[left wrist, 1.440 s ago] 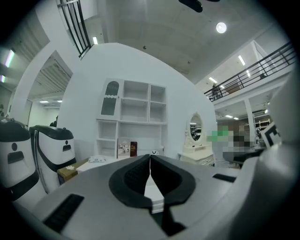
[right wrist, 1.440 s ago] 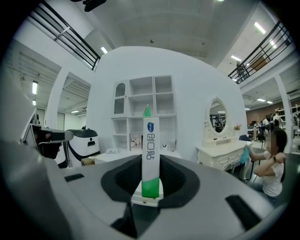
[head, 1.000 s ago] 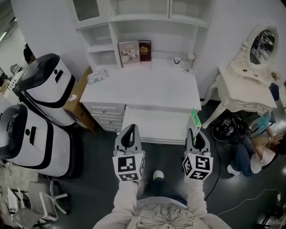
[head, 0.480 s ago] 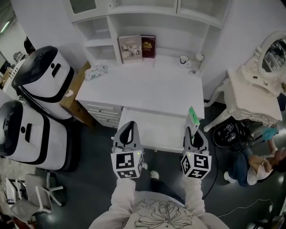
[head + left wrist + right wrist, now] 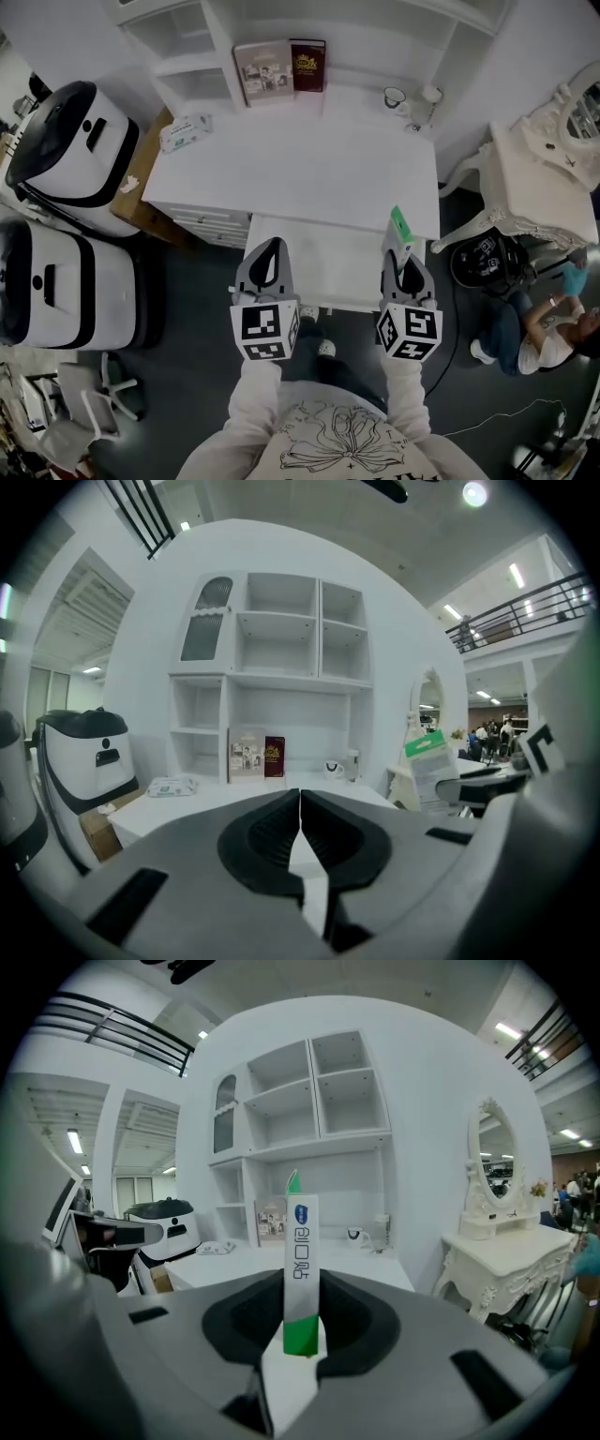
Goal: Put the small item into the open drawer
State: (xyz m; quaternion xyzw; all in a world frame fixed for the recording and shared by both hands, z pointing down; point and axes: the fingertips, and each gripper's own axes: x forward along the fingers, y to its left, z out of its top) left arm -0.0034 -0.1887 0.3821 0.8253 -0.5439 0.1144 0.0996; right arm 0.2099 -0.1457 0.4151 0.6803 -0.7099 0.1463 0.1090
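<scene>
My right claw pinches the packet on end, over the right side of the open drawer (left claw closed, empty).

You are holding both arms out ahead of your chest, pale sleeves running forward side by side, marker cubes facing up. Your left gripper is pointing away from you, its jaws pressed together with nothing between them. Your right gripper, level with it, is pinching a slim green-and-white pack that is standing up out of its jaws.
</scene>
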